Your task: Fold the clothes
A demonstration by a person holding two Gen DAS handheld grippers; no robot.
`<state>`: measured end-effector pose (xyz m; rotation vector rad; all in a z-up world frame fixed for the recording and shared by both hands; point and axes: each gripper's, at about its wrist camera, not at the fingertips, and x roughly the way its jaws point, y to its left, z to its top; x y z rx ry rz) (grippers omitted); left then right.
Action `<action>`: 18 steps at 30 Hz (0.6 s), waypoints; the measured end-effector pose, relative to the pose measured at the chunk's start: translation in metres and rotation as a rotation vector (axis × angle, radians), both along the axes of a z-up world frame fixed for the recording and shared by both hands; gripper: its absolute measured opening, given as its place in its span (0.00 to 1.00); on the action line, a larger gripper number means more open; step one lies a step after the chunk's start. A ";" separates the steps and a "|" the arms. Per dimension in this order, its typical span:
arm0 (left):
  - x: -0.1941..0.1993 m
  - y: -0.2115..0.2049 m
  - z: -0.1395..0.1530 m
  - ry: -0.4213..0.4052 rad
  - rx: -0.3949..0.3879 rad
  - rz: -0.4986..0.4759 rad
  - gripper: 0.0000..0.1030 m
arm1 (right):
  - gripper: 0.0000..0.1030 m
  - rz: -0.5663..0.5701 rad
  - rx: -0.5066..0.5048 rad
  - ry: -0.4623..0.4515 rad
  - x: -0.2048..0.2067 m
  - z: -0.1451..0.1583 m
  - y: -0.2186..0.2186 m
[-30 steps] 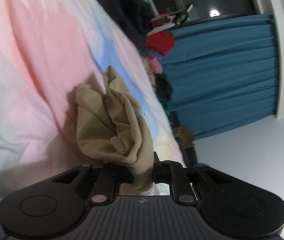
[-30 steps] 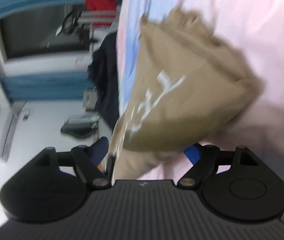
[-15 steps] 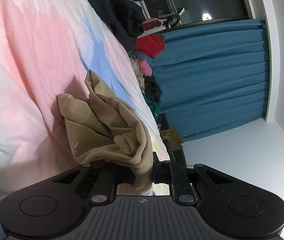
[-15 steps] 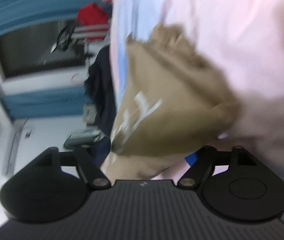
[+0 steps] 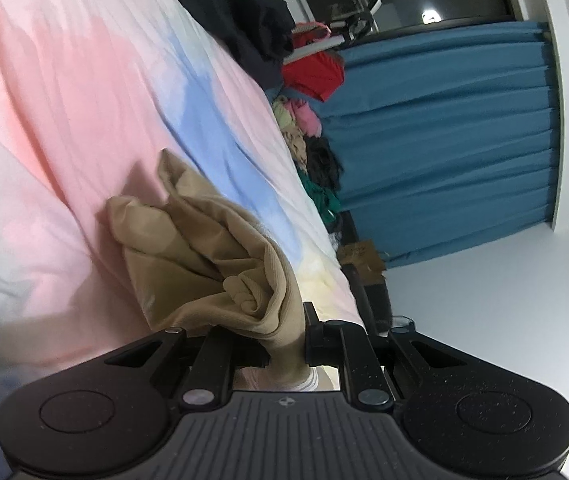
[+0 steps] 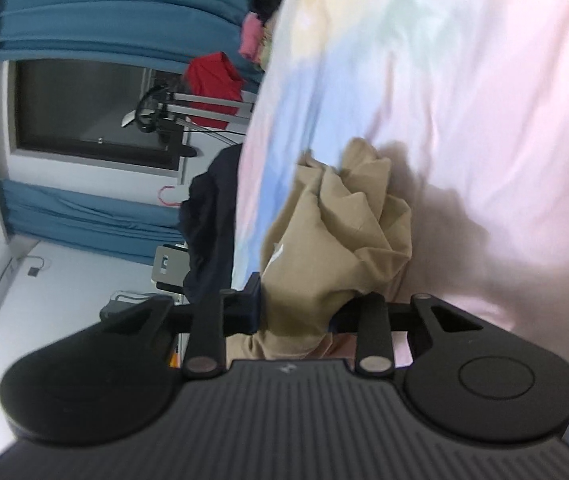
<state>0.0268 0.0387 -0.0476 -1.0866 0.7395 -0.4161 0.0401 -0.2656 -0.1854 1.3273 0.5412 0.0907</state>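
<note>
A tan garment [image 5: 204,248] hangs bunched over a pastel pink, blue and white bedspread [image 5: 64,92]. My left gripper [image 5: 286,346] is shut on a ribbed edge of it, which bulges out between the fingers. In the right wrist view the same tan garment [image 6: 336,240] shows white lettering on one side. My right gripper [image 6: 296,312] has its jaws closing on another bunch of the cloth, and the pads press into the fabric. The garment is lifted partly off the bedspread [image 6: 464,80], with its shadow on the cover.
A dark garment [image 5: 244,20] lies at the far edge of the bed. Beyond it sits a pile of red, pink, black and green clothes [image 5: 312,128] in front of blue curtains [image 5: 444,140]. A dark window and a desk lamp [image 6: 152,108] are by the wall.
The right gripper's jaws closed from wide apart onto the tan cloth. Both grippers rose, and the garment now hangs bunched between them, further from the bedspread.
</note>
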 end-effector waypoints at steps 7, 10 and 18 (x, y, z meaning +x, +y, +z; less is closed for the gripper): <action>0.032 -0.052 0.058 0.115 0.016 -0.151 0.15 | 0.30 -0.063 0.001 -0.030 -0.040 0.055 -0.052; 0.065 -0.098 0.077 0.152 0.053 -0.227 0.15 | 0.30 -0.123 -0.006 -0.004 -0.036 0.070 -0.092; 0.187 -0.261 0.130 0.007 0.188 -0.401 0.15 | 0.30 -0.325 -0.141 -0.012 0.023 0.128 -0.211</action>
